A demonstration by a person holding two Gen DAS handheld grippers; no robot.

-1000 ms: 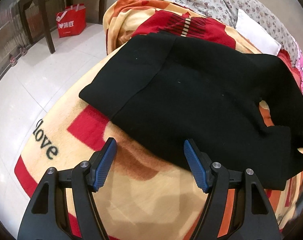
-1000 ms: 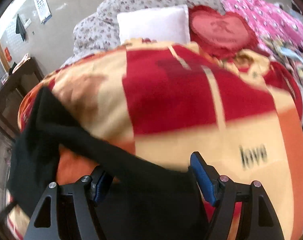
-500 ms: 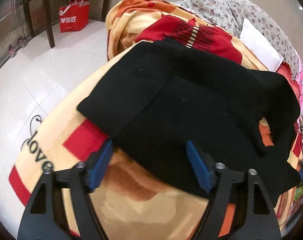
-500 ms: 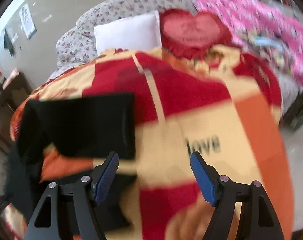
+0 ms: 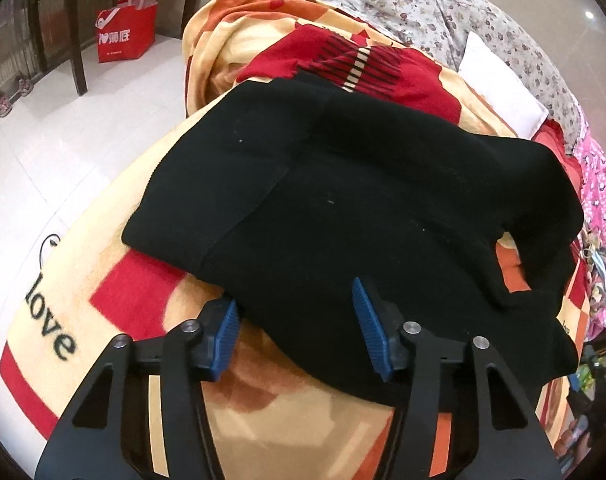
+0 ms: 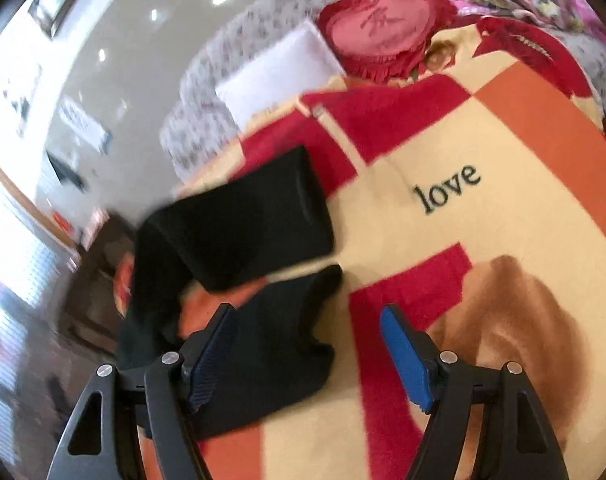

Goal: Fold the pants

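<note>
Left wrist view. Item: black pants (image 5: 343,208), lying spread and partly folded on a patterned blanket (image 5: 115,264) of cream, red and orange with the word "love" printed at the left. One folded panel lies toward the upper left of the garment; a narrower part trails off to the right edge of the bed. Item: left gripper (image 5: 295,328), black frame with blue ribbed pads, set at the near edge of the pants. Its jaws have just been closing; they stand part-way apart with the hem of the black cloth between them, and the pads do not visibly press on it. Background: a floral pillow (image 5: 455,20) and a white pillow (image 5: 499,88) at the head of the bed, a pink cover (image 5: 603,216) at the right, a red shopping bag (image 5: 127,28) on the pale tiled floor beside a dark table leg.

Right wrist view, somewhat blurred. Item: the same pants (image 6: 239,224), at the left half of the frame on the blanket (image 6: 503,208), one leg doubled over on top, a lower part bunched near the bottom. Item: right gripper (image 6: 309,344), fingers wide apart, nothing clamped; the left finger (image 6: 211,356) overlaps the black cloth, the right one stands over bare blanket. Background: a red heart-shaped cushion (image 6: 383,24) and a white pillow (image 6: 279,72) beyond.
</note>
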